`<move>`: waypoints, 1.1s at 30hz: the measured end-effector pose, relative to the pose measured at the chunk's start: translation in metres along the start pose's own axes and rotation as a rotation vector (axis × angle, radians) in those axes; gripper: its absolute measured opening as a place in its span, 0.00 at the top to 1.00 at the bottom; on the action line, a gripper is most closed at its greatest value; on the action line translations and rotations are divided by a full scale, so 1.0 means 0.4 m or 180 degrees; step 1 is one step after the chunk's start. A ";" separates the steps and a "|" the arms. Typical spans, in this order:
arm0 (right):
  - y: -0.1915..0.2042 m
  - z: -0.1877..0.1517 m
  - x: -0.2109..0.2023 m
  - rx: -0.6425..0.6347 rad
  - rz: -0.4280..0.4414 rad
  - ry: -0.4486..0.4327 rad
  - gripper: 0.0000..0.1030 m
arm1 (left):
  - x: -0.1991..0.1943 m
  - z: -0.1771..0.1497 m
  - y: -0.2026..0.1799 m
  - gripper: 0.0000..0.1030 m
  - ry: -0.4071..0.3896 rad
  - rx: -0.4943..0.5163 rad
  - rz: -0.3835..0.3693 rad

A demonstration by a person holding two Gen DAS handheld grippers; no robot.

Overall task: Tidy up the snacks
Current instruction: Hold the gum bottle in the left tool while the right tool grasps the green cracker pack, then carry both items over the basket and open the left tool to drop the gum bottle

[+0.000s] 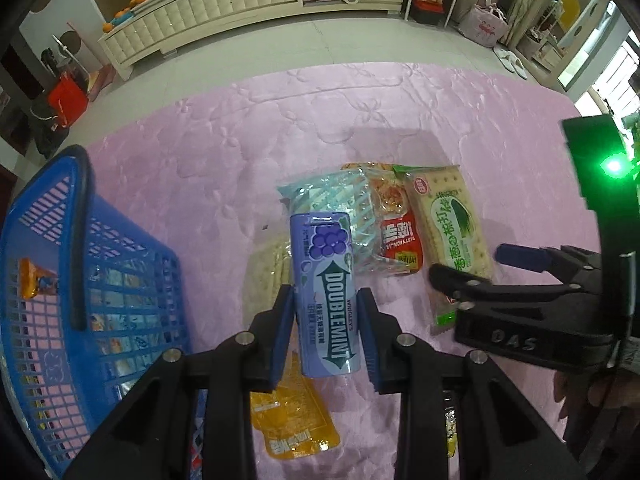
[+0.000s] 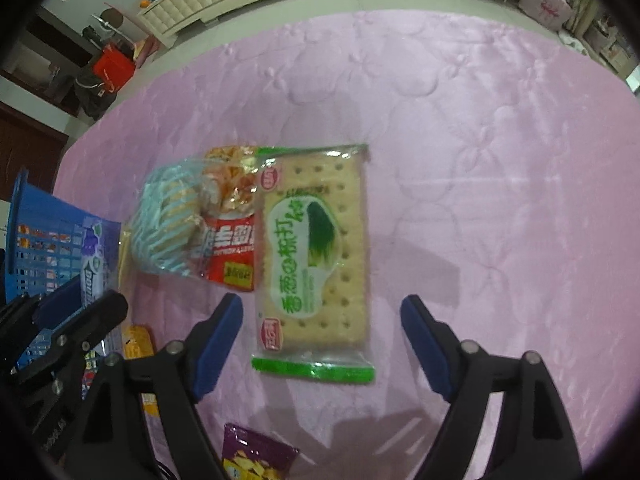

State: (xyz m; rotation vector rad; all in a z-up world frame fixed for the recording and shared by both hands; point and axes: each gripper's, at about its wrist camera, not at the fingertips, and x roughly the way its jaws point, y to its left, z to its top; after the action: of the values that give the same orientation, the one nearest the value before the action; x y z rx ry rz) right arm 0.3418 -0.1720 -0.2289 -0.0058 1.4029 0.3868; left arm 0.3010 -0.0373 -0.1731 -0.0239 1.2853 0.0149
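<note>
My left gripper (image 1: 325, 332) is shut on a purple Doublemint gum pack (image 1: 326, 280) and holds it above the pink cloth, right of the blue basket (image 1: 80, 280). My right gripper (image 2: 322, 340) is open, its fingers on either side of the green cracker pack (image 2: 316, 256) that lies flat on the cloth. The right gripper also shows in the left wrist view (image 1: 480, 268). The gum pack shows at the left edge of the right wrist view (image 2: 94, 256). Left of the cracker pack lie a red snack bag (image 2: 232, 232) and a striped blue-and-clear pack (image 2: 168, 224).
The blue basket (image 2: 40, 240) holds several snacks. A yellow pouch (image 1: 292, 424) lies under the left gripper. A purple bag (image 2: 256, 456) lies at the near edge. The pink cloth (image 2: 480, 160) covers the table. A cream cabinet (image 1: 240, 4) stands on the floor behind.
</note>
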 end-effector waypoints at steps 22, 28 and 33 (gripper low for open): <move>0.105 -0.128 -0.179 -0.0268 -0.0279 -0.0277 0.43 | -0.164 -0.093 -0.005 0.72 -0.0160 -0.0033 -0.0177; 0.143 -0.194 -0.310 -0.0352 -0.0225 -0.0467 0.43 | -0.305 -0.153 0.015 0.72 -0.0355 -0.0085 -0.0227; 0.181 -0.255 -0.396 -0.0359 -0.0150 -0.0574 0.43 | -0.418 -0.216 0.058 0.72 -0.0547 -0.0168 -0.0230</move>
State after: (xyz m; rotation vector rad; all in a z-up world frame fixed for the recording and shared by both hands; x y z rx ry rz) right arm 0.2065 -0.1689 -0.0789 -0.0940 1.1999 0.4165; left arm 0.1705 -0.0159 -0.0371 -0.1122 1.1112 -0.0112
